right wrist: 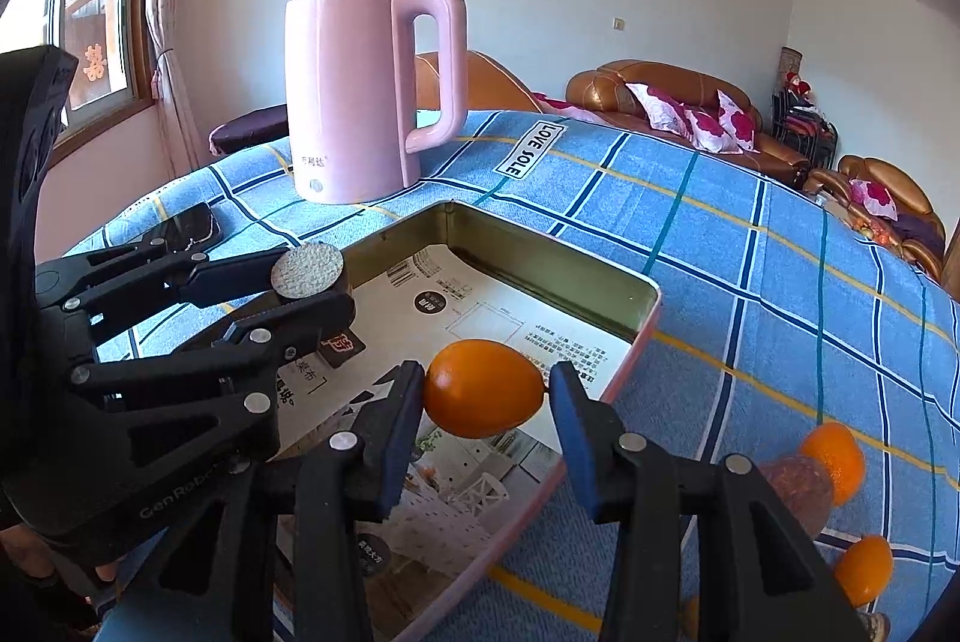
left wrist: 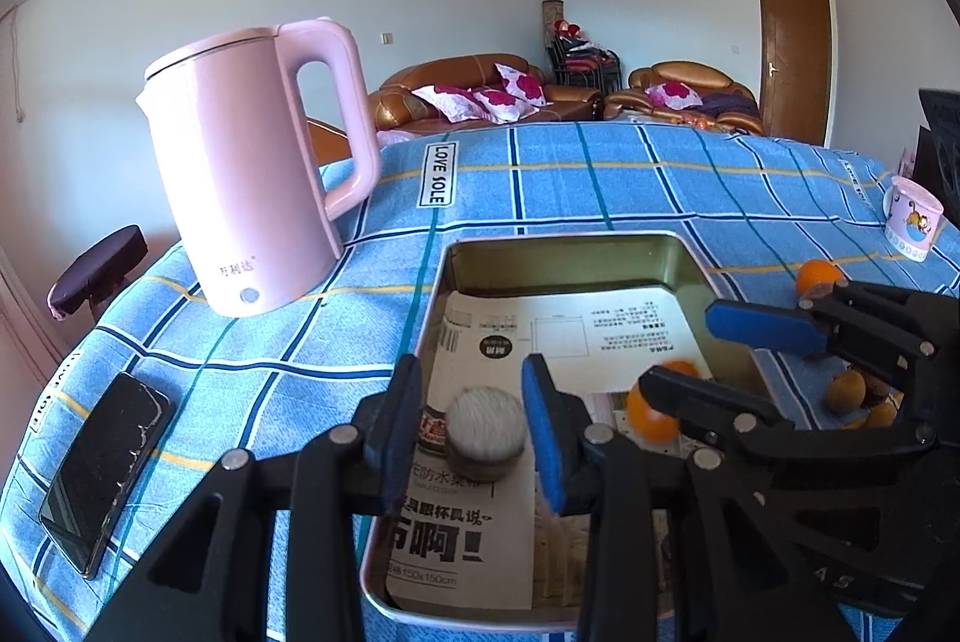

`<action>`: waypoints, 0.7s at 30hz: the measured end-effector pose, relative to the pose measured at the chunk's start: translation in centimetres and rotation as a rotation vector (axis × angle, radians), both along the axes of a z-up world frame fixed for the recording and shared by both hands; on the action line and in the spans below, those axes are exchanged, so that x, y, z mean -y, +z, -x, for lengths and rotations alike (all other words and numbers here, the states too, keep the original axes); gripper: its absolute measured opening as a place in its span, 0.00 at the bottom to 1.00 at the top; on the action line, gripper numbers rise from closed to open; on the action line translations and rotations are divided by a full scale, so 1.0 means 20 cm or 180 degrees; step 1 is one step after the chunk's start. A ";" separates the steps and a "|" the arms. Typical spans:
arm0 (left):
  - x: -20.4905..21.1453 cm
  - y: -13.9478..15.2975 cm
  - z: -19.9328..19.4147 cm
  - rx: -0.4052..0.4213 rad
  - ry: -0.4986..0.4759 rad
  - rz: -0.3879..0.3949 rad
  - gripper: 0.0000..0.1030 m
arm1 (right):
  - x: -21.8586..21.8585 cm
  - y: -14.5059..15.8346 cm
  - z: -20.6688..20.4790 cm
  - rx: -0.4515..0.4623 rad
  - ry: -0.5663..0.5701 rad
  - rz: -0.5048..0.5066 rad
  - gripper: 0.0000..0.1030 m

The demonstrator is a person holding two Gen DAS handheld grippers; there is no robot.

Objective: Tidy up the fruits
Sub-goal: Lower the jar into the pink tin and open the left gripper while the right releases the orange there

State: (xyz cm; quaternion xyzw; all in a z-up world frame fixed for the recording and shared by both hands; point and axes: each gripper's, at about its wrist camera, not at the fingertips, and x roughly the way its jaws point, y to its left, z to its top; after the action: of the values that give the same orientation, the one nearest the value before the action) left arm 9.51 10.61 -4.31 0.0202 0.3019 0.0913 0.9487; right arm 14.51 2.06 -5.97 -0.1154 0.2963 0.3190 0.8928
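Over the tin tray [right wrist: 645, 300] — both grippers' jaws spread, right gripper [right wrist: 486, 420] around orange [right wrist: 483, 387].

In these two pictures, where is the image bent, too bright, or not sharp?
Left wrist view: fisheye curves the checked tablecloth and tilts the pink kettle; the kiwi slice between the fingers looks soft. Right wrist view: the window is overexposed; the orange fruit is sharp, with a small glare spot.

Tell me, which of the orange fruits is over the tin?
The orange between the right gripper fingers, above the paper-lined tin. The two other oranges lie on the blue cloth outside it, to the right.
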 end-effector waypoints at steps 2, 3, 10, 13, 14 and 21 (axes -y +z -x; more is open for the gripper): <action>-0.01 0.00 0.01 0.0011 0.0022 0.0023 0.39 | 0.00 0.00 0.00 0.0021 -0.0028 0.0005 0.48; -0.01 0.01 0.02 0.0028 0.0044 0.0043 0.43 | 0.00 0.01 0.01 0.0029 -0.0038 0.0006 0.49; 0.04 0.08 0.19 0.0361 0.0016 0.0264 0.73 | 0.12 0.07 0.13 0.0133 -0.0115 -0.0016 0.61; 0.13 0.10 0.24 0.0430 -0.0117 0.0334 0.73 | 0.23 0.09 0.22 0.0218 -0.0160 -0.0035 0.62; 0.16 0.10 0.26 0.0438 -0.0145 0.0351 0.73 | 0.27 0.09 0.25 0.0253 -0.0193 -0.0016 0.62; 0.39 0.06 0.30 0.0382 -0.0461 0.0383 0.75 | 0.66 0.08 0.42 0.0398 -0.0607 -0.0009 0.62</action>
State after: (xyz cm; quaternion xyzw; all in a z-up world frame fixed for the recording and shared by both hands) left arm 3.44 2.82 -3.04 -0.0205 0.2473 0.0053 0.9687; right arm 6.10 -11.12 -4.37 -0.1051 0.2491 0.2252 0.9360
